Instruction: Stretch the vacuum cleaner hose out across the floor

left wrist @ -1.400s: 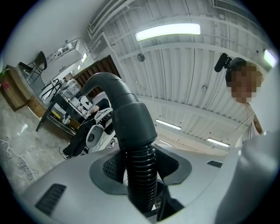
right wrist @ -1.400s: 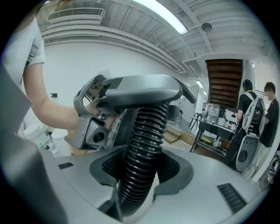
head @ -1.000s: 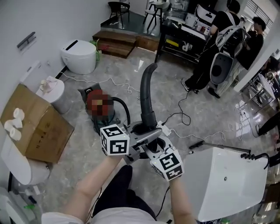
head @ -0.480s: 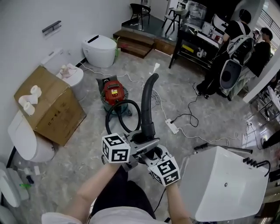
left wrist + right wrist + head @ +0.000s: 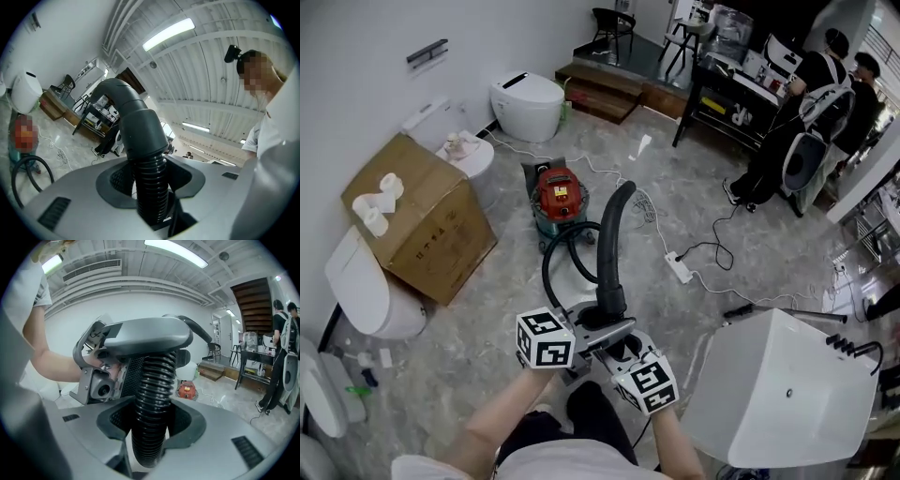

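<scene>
A red vacuum cleaner [image 5: 560, 195] stands on the marble floor. Its black ribbed hose [image 5: 549, 265] arcs from it towards me. The hose's rigid curved end [image 5: 614, 232] points up in front of my hands. My left gripper [image 5: 592, 330] and right gripper [image 5: 624, 352] meet from opposite sides on the ribbed part just below the cuff. In the left gripper view the hose [image 5: 151, 187] is clamped between the jaws of the left gripper [image 5: 151, 182]. In the right gripper view the right gripper [image 5: 151, 422] is shut on the hose [image 5: 153, 394], facing the left one.
A cardboard box [image 5: 422, 225] and white toilets [image 5: 528, 105] stand along the left wall. A big white housing [image 5: 773, 394] is close on my right. A power strip [image 5: 680, 267] with cables and a rod [image 5: 783, 311] lie on the floor. People [image 5: 797, 122] stand at the back right.
Both grippers, still clamped on the hose, have drawn back from the vacuum cleaner. The gap to it has grown and the hose loop has opened wider.
</scene>
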`<state>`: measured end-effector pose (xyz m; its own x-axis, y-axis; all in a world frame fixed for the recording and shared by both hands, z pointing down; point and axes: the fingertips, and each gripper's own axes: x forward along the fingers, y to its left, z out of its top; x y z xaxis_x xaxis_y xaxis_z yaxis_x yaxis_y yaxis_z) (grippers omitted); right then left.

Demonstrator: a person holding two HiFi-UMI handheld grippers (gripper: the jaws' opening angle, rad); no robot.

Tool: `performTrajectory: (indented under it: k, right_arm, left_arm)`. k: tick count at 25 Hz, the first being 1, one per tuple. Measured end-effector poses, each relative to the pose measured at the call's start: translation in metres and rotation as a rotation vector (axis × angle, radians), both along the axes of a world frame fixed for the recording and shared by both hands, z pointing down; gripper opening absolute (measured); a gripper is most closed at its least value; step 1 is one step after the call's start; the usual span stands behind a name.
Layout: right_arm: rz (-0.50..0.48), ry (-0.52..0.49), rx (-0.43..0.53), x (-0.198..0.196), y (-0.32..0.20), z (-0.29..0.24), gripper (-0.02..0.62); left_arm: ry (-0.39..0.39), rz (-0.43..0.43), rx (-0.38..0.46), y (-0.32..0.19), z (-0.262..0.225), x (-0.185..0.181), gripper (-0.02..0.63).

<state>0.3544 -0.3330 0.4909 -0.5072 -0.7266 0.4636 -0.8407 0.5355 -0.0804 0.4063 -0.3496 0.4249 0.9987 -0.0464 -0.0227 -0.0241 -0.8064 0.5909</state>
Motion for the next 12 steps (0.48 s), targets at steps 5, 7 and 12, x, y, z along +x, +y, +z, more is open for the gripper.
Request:
performTrajectory:
  k: [5, 7, 12]
  right_arm:
    - [0.040, -0.008, -0.027, -0.040, 0.027, 0.004, 0.178]
    - [0.059, -0.013, -0.037, -0.059, 0.042, 0.007, 0.178]
    - [0.135, -0.027, -0.039, -0.109, 0.082, 0.013, 0.178]
  left_arm:
    - [-0.013, 0.029, 0.005, 0.029, 0.003, -0.038, 0.172]
    - [-0.021, 0.043, 0.007, 0.045, 0.006, -0.056, 0.172]
    - [-0.035, 0.099, 0.031, 0.090, 0.013, -0.104, 0.172]
